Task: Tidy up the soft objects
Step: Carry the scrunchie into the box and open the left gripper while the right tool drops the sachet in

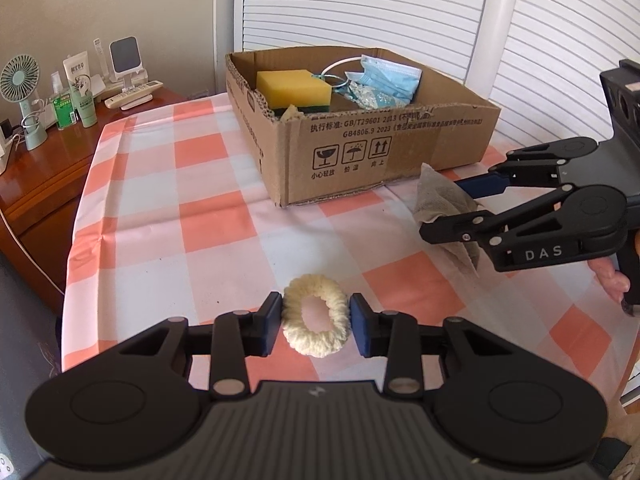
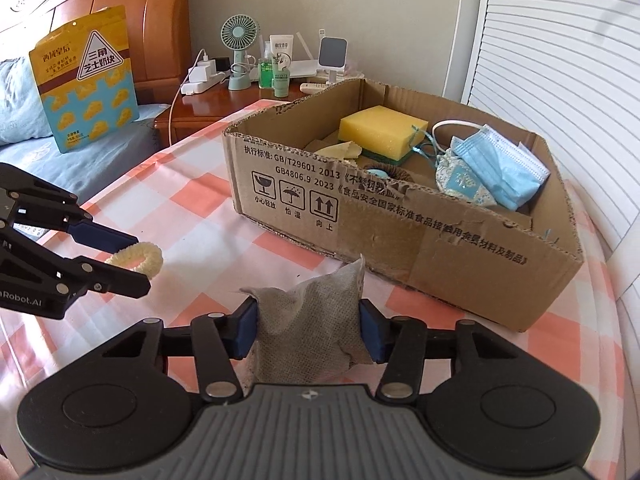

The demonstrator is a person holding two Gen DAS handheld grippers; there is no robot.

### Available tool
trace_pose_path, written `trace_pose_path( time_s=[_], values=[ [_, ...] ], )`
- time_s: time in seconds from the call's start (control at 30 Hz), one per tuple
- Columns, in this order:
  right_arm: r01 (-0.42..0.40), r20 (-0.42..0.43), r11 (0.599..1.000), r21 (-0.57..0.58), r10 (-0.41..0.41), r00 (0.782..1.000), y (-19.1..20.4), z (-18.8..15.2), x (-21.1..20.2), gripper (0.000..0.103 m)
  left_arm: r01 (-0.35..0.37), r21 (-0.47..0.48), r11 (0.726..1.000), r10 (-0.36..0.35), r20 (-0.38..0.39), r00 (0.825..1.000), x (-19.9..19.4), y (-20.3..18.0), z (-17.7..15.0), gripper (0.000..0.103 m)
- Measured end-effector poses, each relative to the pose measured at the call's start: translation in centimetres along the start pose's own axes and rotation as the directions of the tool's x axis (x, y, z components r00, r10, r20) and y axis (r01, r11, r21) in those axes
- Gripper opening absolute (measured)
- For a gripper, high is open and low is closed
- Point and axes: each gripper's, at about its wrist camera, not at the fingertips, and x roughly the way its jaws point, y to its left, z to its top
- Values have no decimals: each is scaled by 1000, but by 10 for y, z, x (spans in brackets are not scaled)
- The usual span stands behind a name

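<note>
On a table spread with a pink-and-white checked cloth (image 1: 208,216), two hand-held tongs each pinch a soft item in front of an open cardboard box (image 1: 380,160). From the left wrist camera, a wooden nightstand (image 1: 44,176) sits at ten o'clock, crowded with a small green fan (image 1: 22,92) and bottles. At six o'clock the left gripper (image 1: 315,322) has its blue pads pressed against both sides of a cream knitted scrunchie (image 1: 315,314), which appears to sit at or just above the cloth. The box stands at twelve o'clock, holding a yellow sponge (image 1: 294,88) and a blue face mask (image 1: 390,76). At three o'clock the right gripper (image 1: 452,204) clamps a grey mesh sachet (image 1: 440,204), with a fingertip of the person's hand (image 1: 614,280) showing behind it.

The right wrist camera adds what the other view cannot see: a bed at nine o'clock with a yellow snack bag (image 2: 86,80) propped upright on it. The left gripper (image 2: 134,262) enters at nine o'clock, scrunchie (image 2: 138,262) lifted clear of the cloth. At six o'clock the right gripper (image 2: 308,328) squeezes the sachet (image 2: 308,320) between its pads, close to the box's near wall (image 2: 440,248). Deeper inside the box this view also reveals a brown hair tie (image 2: 394,172) and a pale blue patterned pouch (image 2: 460,180) beside the mask (image 2: 500,168)
</note>
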Motion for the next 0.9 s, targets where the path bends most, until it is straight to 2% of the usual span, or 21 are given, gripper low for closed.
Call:
trace_pose_path(
  time_s=[0.27,0.43,0.63,0.73,0.77,0.8,0.83,0.87,0.9],
  values=[
    [-8,49,1000,-3,8,999,-4,10,-35,56,10,50,999,-10,8,1000,-20,-6,13,35],
    [0,90,1000,7,-1,996,-10,18,-56,56,35,108,994,-37,24,999,-34,-12,33,35],
    [32,134,999,14,-34,990,-19,30,-69,56,24,196,980,-44,99,994,-37,-23,83,35],
    [47,149,999,25,-50,988,-24,35,-73,56,14,190,982,-37,118,992,-21,-25,114,38],
    [51,154,998,27,-55,986,-26,36,-74,56,12,182,983,-35,122,992,-14,-24,124,42],
    [54,159,998,31,-59,986,-28,36,-75,56,10,176,984,-32,127,991,-7,-25,131,60],
    [57,162,998,34,-62,985,-30,37,-76,56,0,173,985,-24,135,991,1,-25,138,70],
    [60,166,997,37,-66,984,-31,38,-77,56,-13,168,986,-12,148,989,8,-25,143,90],
    [64,167,997,39,-70,983,-33,39,-77,56,-28,167,986,1,158,987,15,-25,146,94]
  ],
)
